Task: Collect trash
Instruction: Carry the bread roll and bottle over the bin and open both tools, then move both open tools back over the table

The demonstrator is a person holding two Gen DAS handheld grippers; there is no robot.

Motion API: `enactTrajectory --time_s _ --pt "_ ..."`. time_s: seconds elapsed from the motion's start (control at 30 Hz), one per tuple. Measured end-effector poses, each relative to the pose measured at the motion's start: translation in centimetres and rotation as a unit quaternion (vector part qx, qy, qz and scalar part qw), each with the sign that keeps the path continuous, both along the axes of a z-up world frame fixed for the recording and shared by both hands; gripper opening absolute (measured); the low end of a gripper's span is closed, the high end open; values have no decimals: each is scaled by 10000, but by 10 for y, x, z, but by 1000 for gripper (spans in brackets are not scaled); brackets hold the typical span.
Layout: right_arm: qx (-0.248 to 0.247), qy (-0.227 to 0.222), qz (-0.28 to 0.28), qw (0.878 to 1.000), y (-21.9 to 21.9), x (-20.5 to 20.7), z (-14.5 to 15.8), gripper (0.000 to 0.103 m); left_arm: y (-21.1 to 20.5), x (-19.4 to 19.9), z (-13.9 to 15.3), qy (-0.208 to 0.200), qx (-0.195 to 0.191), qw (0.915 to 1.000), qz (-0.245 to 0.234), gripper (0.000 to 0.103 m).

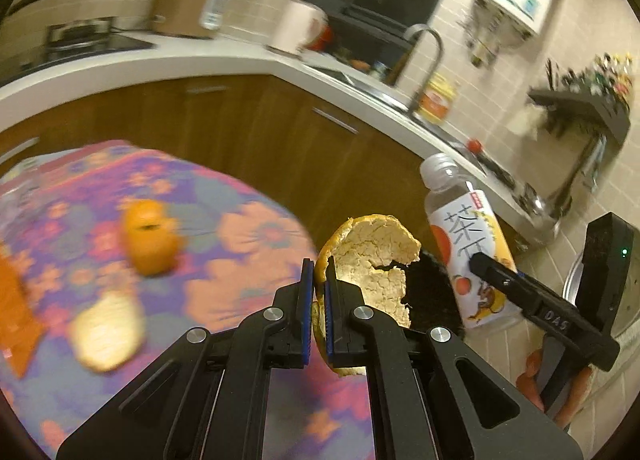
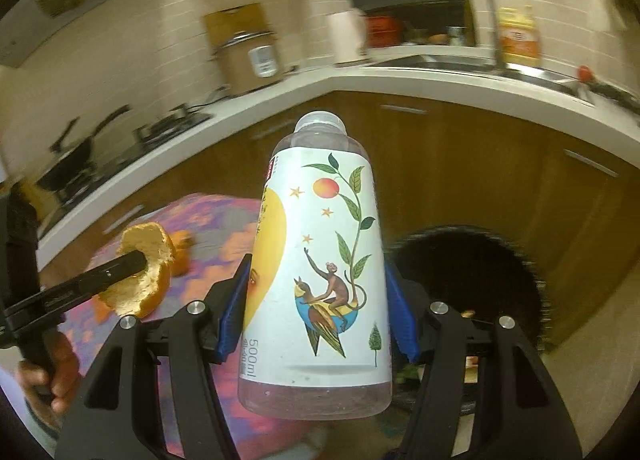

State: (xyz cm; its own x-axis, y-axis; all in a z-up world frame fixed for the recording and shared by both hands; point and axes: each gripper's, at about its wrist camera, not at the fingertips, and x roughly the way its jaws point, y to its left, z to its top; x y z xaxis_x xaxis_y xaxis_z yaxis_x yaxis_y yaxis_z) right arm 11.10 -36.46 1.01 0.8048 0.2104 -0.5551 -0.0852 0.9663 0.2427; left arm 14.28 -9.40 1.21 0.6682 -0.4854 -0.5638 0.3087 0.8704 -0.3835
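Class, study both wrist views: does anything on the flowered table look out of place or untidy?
Yes. Orange peel and a peeled-looking orange piece lie loose on the tablecloth, litter not yet collected. The left tongs grip another peel; the right tongs hold a bottle.

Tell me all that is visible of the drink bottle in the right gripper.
The bottle is clear plastic with a clear cap and a white label showing a monkey riding a bird, a leafy vine, a peach, stars and "500ml". It looks nearly empty. It is held roughly upright, off the table, clamped at its sides between the blue pads of the right gripper. Nothing else touches it.
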Motion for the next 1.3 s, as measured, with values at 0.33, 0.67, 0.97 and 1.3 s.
enactTrajectory --time_s 0.33,0.67,0.97,1.3 --pt "24 804 -908 9926 -79 29 -65 58 -131 53 -41 525 344 9951 -762 3" --pt "222 1491 -1001 9835 -110 53 -112 59 -190 78 -83 847 821 9889 -901 5" --pt "430 1556 -990 9819 -124 48 -119 64 -176 77 -84 903 678 9893 -919 31" --pt "425 1238 -889 9874 -107 28 -88 64 -158 49 -54 588 539 9904 -1129 39"
